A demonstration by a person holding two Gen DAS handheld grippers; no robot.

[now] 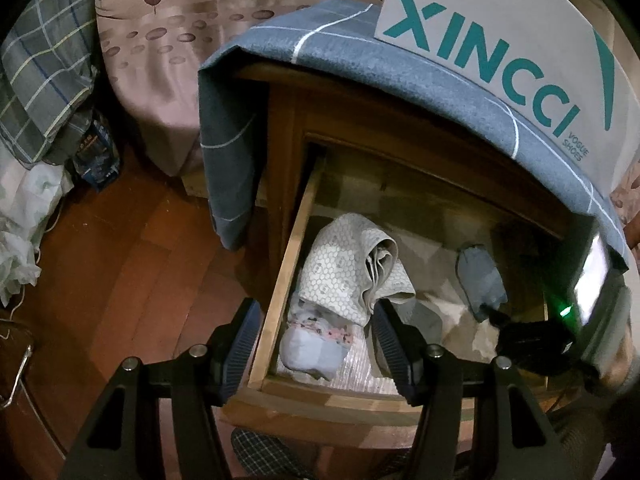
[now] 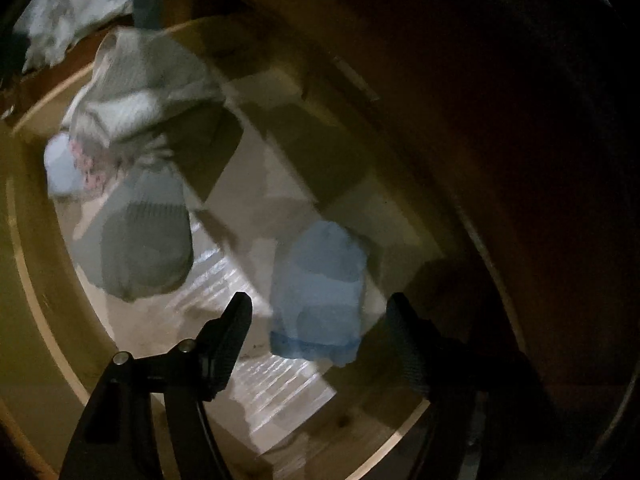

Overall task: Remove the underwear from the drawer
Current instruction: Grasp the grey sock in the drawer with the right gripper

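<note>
The wooden drawer [image 1: 286, 256] of a bedside cabinet stands pulled out. In it lie a folded blue underwear piece [image 1: 480, 280], a grey folded piece [image 1: 426, 316], a white honeycomb-patterned cloth [image 1: 352, 268] and a pale blue and pink bundle [image 1: 316, 344]. My left gripper [image 1: 316, 340] hangs open over the drawer's front left corner, holding nothing. In the blurred right wrist view, my right gripper [image 2: 320, 320] is down inside the drawer [image 2: 36, 240], open, with the blue underwear [image 2: 320, 288] between its fingers [image 2: 236, 320] but not pressed. The grey piece [image 2: 148, 240] lies to its left.
A grey-blue checked cloth [image 1: 360, 76] drapes over the cabinet top, with a white shoe box [image 1: 500, 40] on it. A bed with a pink patterned sheet [image 1: 168, 60] stands behind left. Bags and bedding [image 1: 44, 92] lie on the wooden floor [image 1: 132, 248]. A checked slipper [image 1: 260, 456] sits below the drawer.
</note>
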